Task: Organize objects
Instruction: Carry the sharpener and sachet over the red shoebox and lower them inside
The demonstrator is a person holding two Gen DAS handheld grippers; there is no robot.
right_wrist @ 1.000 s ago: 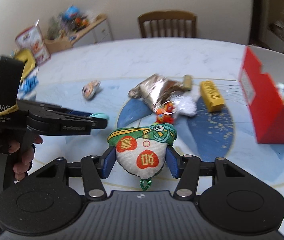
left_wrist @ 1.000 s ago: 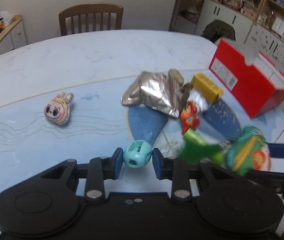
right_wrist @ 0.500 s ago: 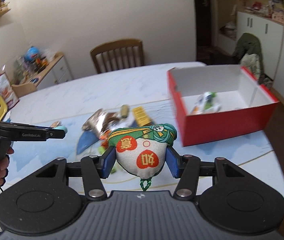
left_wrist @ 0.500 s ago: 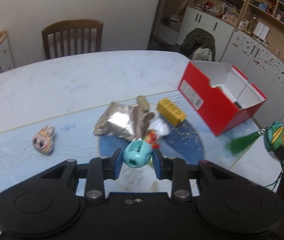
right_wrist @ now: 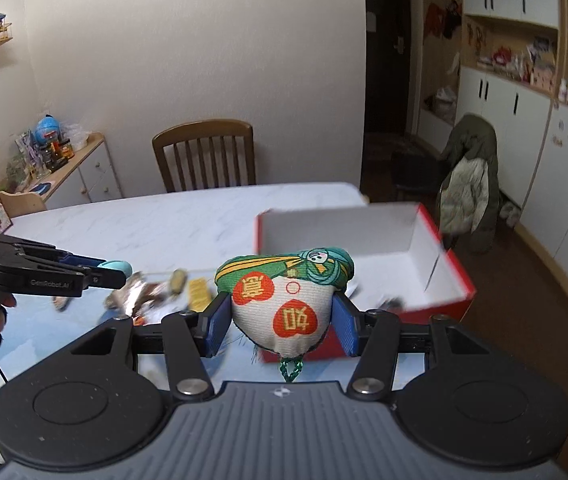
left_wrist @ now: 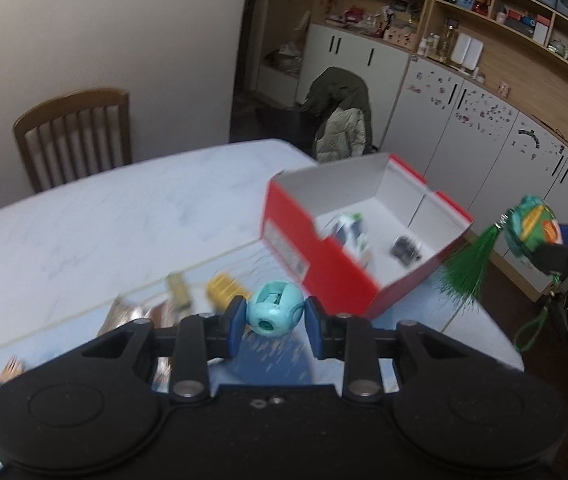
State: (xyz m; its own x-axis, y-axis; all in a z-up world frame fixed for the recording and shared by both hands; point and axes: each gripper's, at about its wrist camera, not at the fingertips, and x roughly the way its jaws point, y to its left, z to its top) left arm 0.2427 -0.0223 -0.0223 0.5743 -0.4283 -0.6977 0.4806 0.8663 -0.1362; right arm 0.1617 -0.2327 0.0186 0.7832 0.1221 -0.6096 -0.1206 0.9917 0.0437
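Note:
My left gripper is shut on a teal toy ball, held in the air above the table. My right gripper is shut on a heart-shaped cloth sachet, white with red hearts and a green top; its green tassel hangs down in the left wrist view. An open red box with a white inside stands ahead of both grippers and holds a small packet and a dark item. In the right wrist view the red box sits just behind the sachet.
On the table lie a yellow block, a silver foil bag and a small olive item. A wooden chair stands at the far side. Cabinets and a draped jacket fill the right.
Both grippers have risen and swung right toward the red box, each keeping its object. The box now looks larger and nearer, and the table clutter has dropped low in view.

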